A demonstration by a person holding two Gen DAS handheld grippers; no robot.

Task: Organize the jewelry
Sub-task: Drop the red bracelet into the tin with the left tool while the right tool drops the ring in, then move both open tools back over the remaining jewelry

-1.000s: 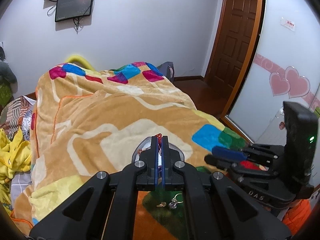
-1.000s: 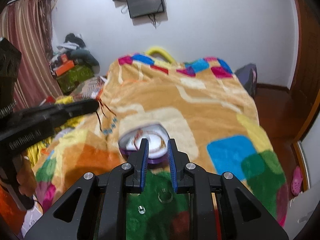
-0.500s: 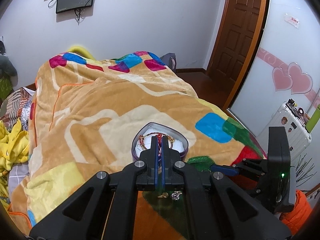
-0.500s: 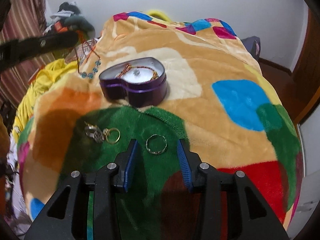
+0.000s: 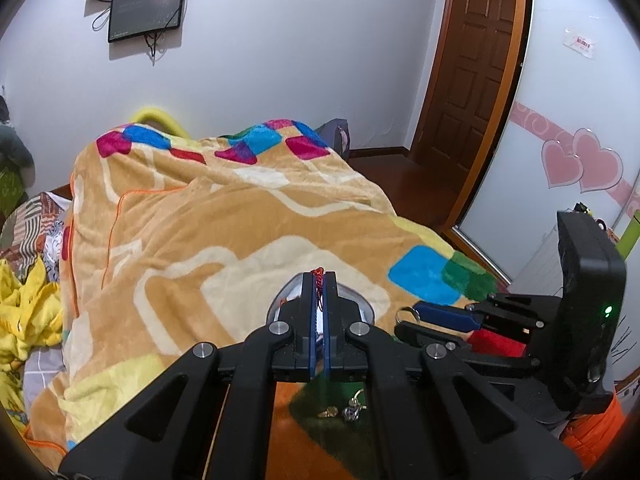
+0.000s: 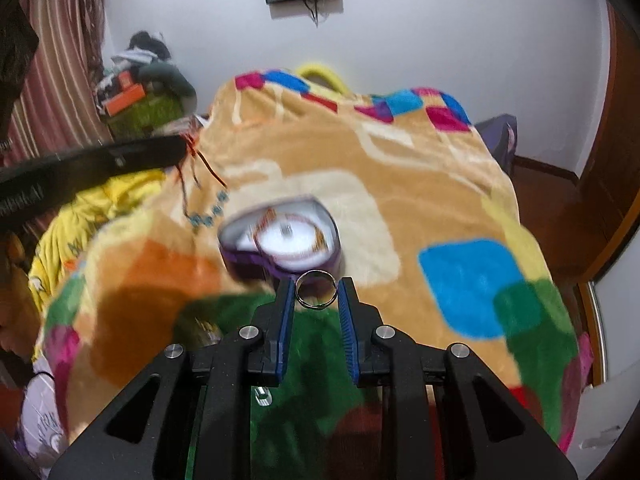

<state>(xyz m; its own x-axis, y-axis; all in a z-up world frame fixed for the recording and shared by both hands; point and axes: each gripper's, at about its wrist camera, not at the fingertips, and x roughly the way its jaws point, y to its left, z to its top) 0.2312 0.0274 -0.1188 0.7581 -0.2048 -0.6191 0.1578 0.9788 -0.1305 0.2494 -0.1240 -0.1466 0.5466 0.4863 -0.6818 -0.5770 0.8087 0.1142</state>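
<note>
My left gripper (image 5: 319, 280) is shut on a red cord (image 5: 319, 275). In the right wrist view the cord hangs from the left gripper (image 6: 182, 149) with blue beads (image 6: 208, 212) low on its loop. Just beyond it sits the purple heart-shaped box (image 5: 366, 307), lidless, with a white lining and some jewelry inside (image 6: 288, 240). My right gripper (image 6: 316, 292) is closing on a silver ring (image 6: 316, 272) that spans the gap between its blue pads, lifted off the blanket. The left wrist view shows that ring (image 5: 407, 312) at the right gripper's fingertips (image 5: 404, 319).
A patchwork blanket (image 5: 200, 232) covers the bed. Small loose jewelry pieces (image 5: 348, 410) lie on its green patch in front of the box, blurred in the right wrist view (image 6: 208, 330). Yellow clothes (image 5: 24, 320) lie at the left, and a door (image 5: 472, 80) stands at the right.
My right gripper dropped over the ring on the green patch, closed on it and lifted it toward the box. My left gripper has kept its hold on the red cord.
</note>
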